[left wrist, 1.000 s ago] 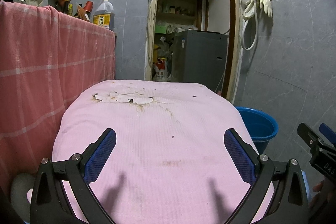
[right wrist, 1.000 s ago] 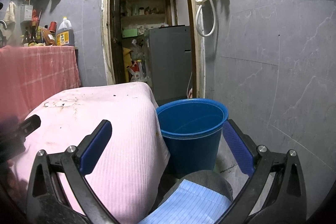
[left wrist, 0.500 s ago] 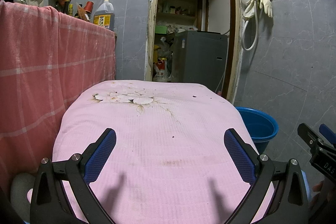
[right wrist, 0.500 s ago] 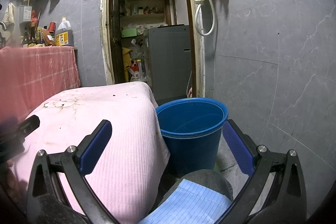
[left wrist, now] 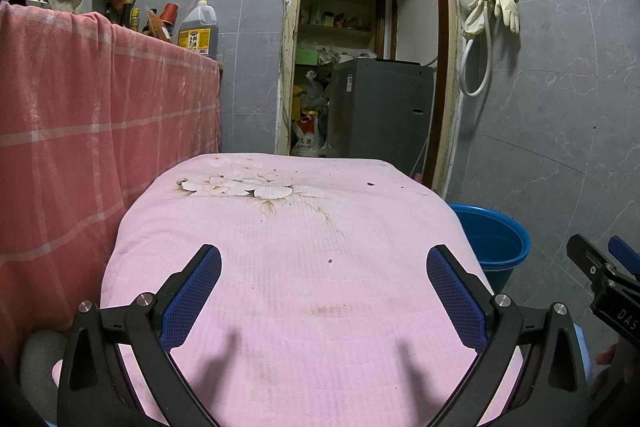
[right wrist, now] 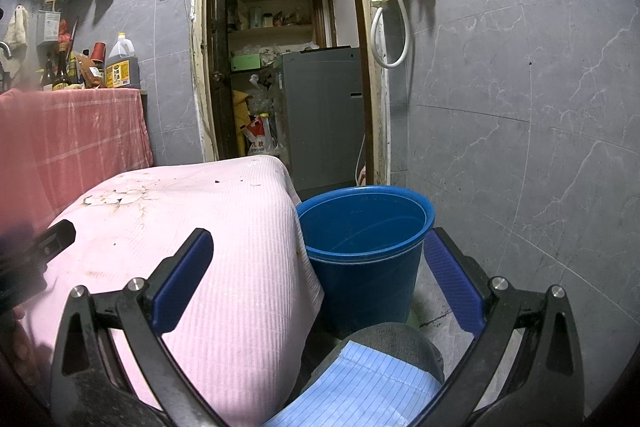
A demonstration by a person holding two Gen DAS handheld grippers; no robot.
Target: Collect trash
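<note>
Both our left gripper [left wrist: 323, 273] and right gripper [right wrist: 320, 259] hover spread wide, empty. Dark crumbs [left wrist: 370, 183] dot the pink cloth's [left wrist: 304, 291] far edge; the blue bucket [right wrist: 366, 227] stands just beside it. We should reach forward low, pinching one crumb cleanly.

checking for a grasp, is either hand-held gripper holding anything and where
Nothing is held. The left hand-held gripper and right hand-held gripper are both open and empty.

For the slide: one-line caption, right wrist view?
Open right tongs facing blue bucket beside pink-covered table.
</note>
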